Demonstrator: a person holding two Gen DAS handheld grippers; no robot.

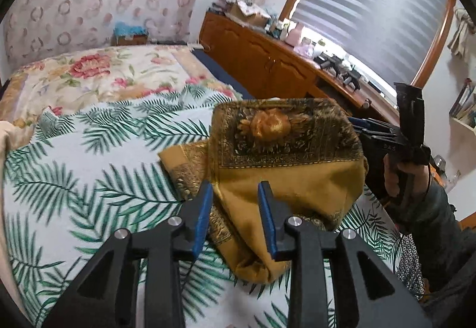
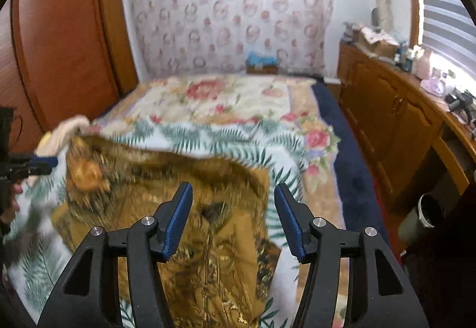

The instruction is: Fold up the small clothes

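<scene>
A mustard-yellow cloth (image 1: 285,161) with a dark ornate border and an orange flower motif lies folded over on a palm-leaf bedspread (image 1: 89,179). My left gripper (image 1: 235,188) is open just above the cloth's plain near part, and its pads do not press on the fabric. The right gripper (image 1: 352,124), held by a hand, stands at the cloth's far right edge. In the right wrist view my right gripper (image 2: 233,188) is wide open over the cloth (image 2: 166,179), which is blurred there. The left gripper (image 2: 52,165) shows at that view's left edge.
A floral blanket (image 2: 226,95) covers the far end of the bed. A wooden cabinet (image 1: 267,60) topped with clutter runs under the window on the right. A tall wardrobe (image 2: 65,39) stands on the left, and a bin (image 2: 422,218) sits on the floor.
</scene>
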